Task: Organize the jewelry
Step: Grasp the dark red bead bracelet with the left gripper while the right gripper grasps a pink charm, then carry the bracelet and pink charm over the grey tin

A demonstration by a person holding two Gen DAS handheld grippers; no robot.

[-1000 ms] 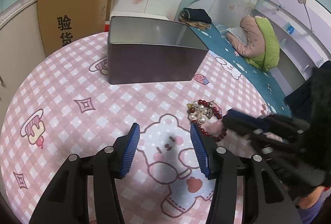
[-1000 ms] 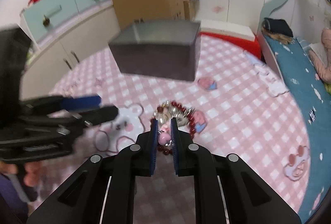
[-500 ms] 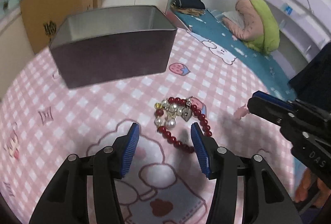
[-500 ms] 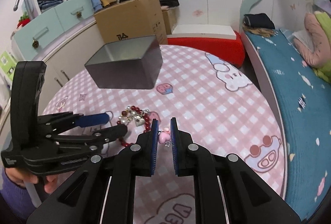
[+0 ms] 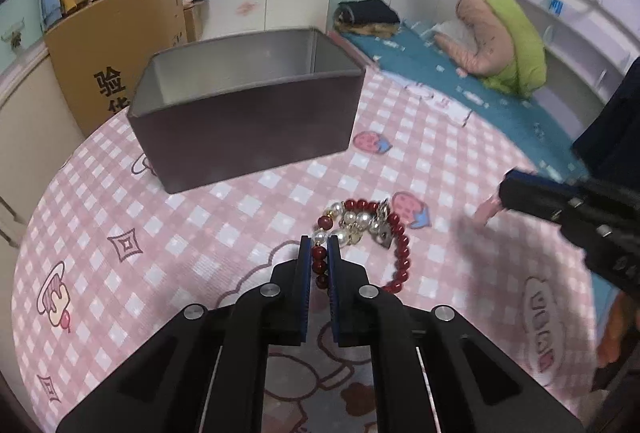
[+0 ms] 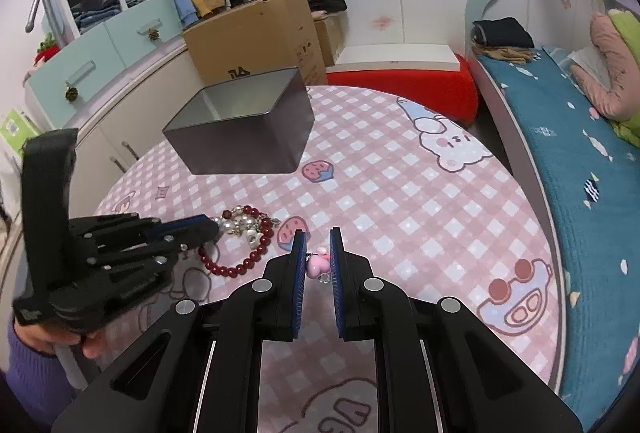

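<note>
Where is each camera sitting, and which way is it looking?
Left wrist view: sits on the left hand-held gripper, looking down along its fingers at the red bead bracelet it has just closed on; the right hand-held gripper shows at the right edge.
Right wrist view: sits on the right hand-held gripper, which pinches a small pink charm; the left hand-held gripper and a purple sleeve show at the left.
Both views share the bracelet, the metal box and the pink checked tablecloth.
</note>
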